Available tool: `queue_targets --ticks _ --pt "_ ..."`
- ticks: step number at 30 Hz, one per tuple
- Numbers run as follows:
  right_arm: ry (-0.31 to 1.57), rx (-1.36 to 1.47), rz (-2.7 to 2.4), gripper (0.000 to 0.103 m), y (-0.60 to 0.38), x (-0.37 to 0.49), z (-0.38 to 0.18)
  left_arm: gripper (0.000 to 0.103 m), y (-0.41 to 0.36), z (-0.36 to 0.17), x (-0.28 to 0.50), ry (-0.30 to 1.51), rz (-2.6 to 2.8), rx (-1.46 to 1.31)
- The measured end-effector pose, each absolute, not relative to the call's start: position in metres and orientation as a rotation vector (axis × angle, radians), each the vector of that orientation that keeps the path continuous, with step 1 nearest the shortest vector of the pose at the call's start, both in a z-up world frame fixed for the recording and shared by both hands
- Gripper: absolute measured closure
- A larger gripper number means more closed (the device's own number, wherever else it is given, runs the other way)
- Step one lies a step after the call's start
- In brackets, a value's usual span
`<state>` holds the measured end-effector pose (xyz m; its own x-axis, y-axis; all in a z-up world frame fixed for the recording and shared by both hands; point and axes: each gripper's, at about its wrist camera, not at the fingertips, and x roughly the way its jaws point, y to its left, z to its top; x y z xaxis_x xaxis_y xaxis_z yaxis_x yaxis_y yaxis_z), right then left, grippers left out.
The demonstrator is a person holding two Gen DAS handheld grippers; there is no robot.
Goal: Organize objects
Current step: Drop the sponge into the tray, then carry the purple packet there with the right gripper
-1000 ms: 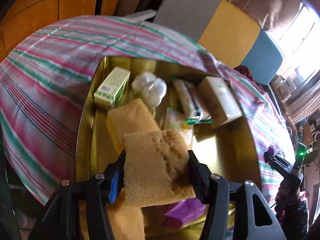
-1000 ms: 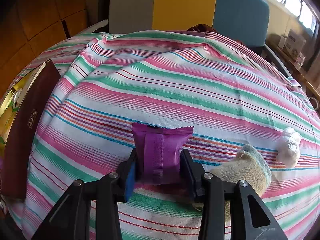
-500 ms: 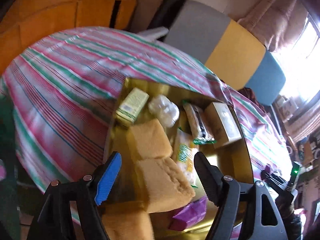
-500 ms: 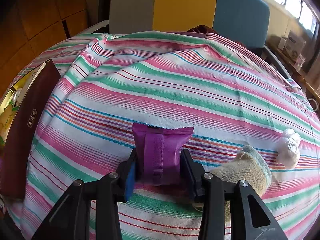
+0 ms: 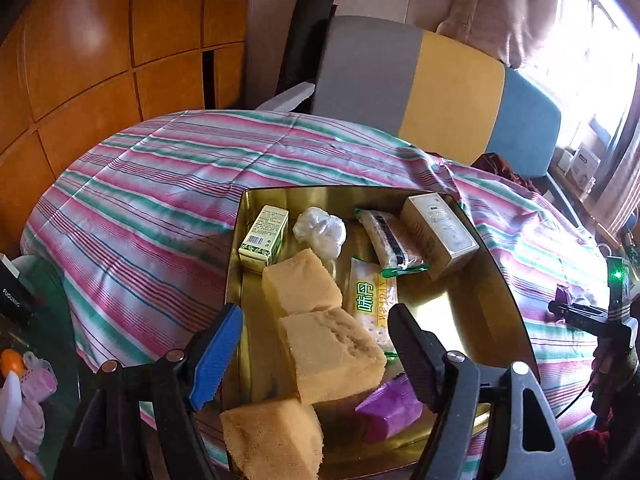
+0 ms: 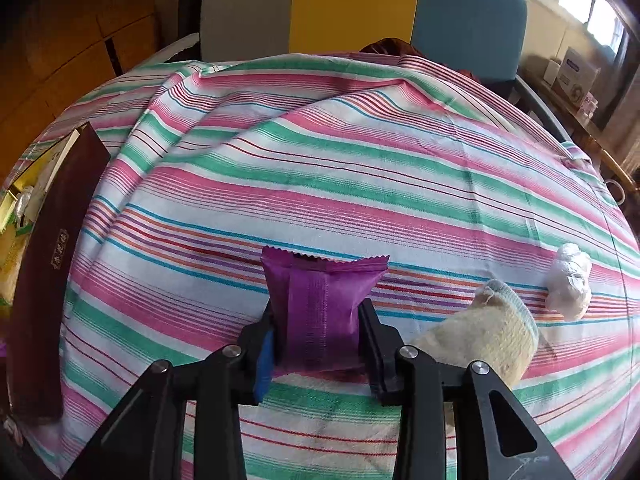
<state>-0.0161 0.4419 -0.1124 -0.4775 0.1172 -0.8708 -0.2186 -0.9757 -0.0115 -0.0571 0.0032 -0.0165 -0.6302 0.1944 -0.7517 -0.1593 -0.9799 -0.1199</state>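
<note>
A gold tin box (image 5: 472,304) sits on the striped cloth. It holds three yellow sponges (image 5: 330,354), a green-white carton (image 5: 264,238), a white crumpled ball (image 5: 320,230), snack packets (image 5: 394,242), a cream box (image 5: 440,232) and a purple packet (image 5: 390,410). My left gripper (image 5: 316,344) is open and empty above the middle sponge. My right gripper (image 6: 316,344) is shut on a purple packet (image 6: 320,312) just above the cloth. The right gripper also shows at the right edge of the left wrist view (image 5: 580,314).
A rolled beige sock (image 6: 488,332) and a white crumpled ball (image 6: 570,280) lie on the cloth right of my right gripper. The box's dark maroon side (image 6: 48,260) stands at the left. Chairs (image 5: 420,80) stand behind the table.
My left gripper opened and let go of the sponge, which now lies in the box, and it pulled back and up. The right gripper stayed shut on the purple packet.
</note>
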Motion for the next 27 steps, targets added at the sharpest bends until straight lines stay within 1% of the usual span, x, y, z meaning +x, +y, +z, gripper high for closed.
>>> queue_targets --ticks 4,8,11,14,18,24,27 --pt "0.151 -1.454 2.597 0.065 0.416 -0.013 -0.094 0.027 -0.003 -0.015 -0.055 -0.069 2.695 -1.222" --pt "0.186 -1.382 2.736 0.065 0.376 -0.006 -0.060 0.027 -0.010 -0.011 -0.054 -0.086 2.713 -1.193" --pt "0.134 -1.340 2.878 0.065 0.329 -0.003 -0.035 0.027 -0.011 -0.007 -0.051 -0.081 2.724 -1.162" --pt "0.062 -1.347 3.013 0.065 0.277 0.000 -0.022 0.027 -0.014 -0.003 -0.048 -0.086 2.729 -1.140" --pt "-0.029 -1.455 3.067 0.065 0.223 -0.002 -0.033 0.027 -0.016 -0.002 -0.043 -0.060 2.740 -1.120" --pt "-0.230 -1.675 2.981 0.065 0.177 -0.011 -0.073 0.026 -0.020 -0.008 -0.041 -0.048 2.741 -1.136" --pt "-0.239 -1.757 2.948 0.064 0.170 -0.012 -0.089 0.025 -0.022 -0.010 -0.039 -0.036 2.753 -1.136"
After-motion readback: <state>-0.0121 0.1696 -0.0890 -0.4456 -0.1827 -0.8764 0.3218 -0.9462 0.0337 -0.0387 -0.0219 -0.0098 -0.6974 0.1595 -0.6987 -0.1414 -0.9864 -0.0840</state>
